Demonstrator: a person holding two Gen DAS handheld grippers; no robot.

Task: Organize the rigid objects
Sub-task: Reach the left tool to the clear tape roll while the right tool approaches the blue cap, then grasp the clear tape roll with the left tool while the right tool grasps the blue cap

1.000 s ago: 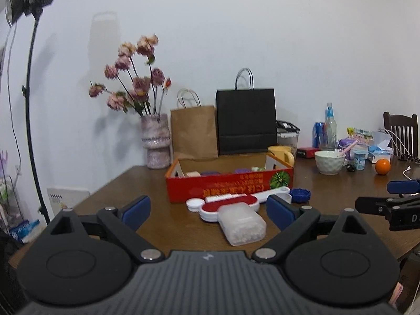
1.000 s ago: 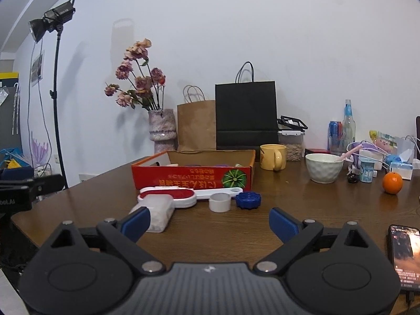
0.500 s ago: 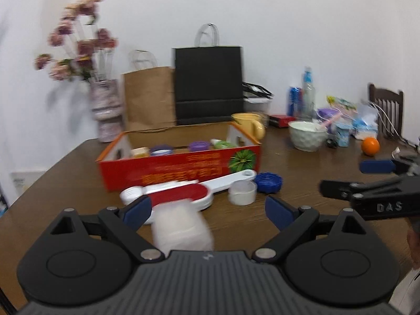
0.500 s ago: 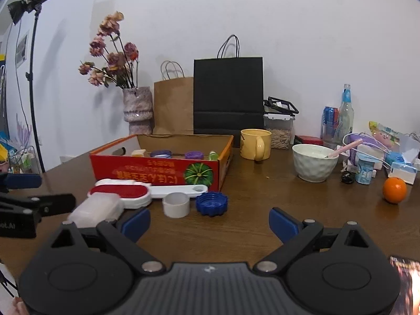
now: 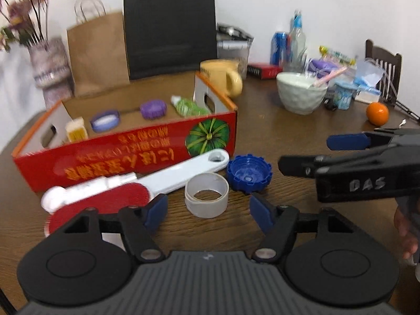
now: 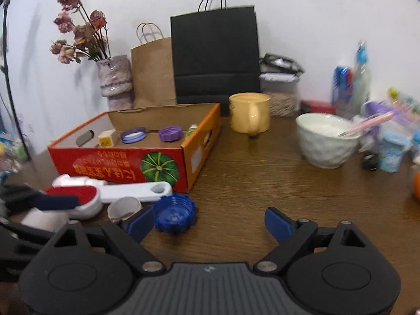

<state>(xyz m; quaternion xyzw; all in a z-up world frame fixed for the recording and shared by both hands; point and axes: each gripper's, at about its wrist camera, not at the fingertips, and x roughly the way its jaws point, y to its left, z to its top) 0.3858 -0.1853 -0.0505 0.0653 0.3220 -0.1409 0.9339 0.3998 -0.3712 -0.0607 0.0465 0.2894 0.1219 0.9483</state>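
A red cardboard box holds a purple lid, a blue-rimmed lid, a green tube and a small yellow block. In front of it lie a white and red brush, a white ring and a blue cap. My left gripper is open, with the white ring just ahead between its fingers. My right gripper is open, with the blue cap by its left finger; it also shows in the left wrist view.
A yellow mug, white bowl, orange, bottles and packets stand to the right. A black bag, brown bag and flower vase line the wall behind the box. A chair is at far right.
Both grippers have moved forward and lower toward the items in front of the box. The white ring now sits between my left fingers, and the blue cap is beside my right gripper's left finger.
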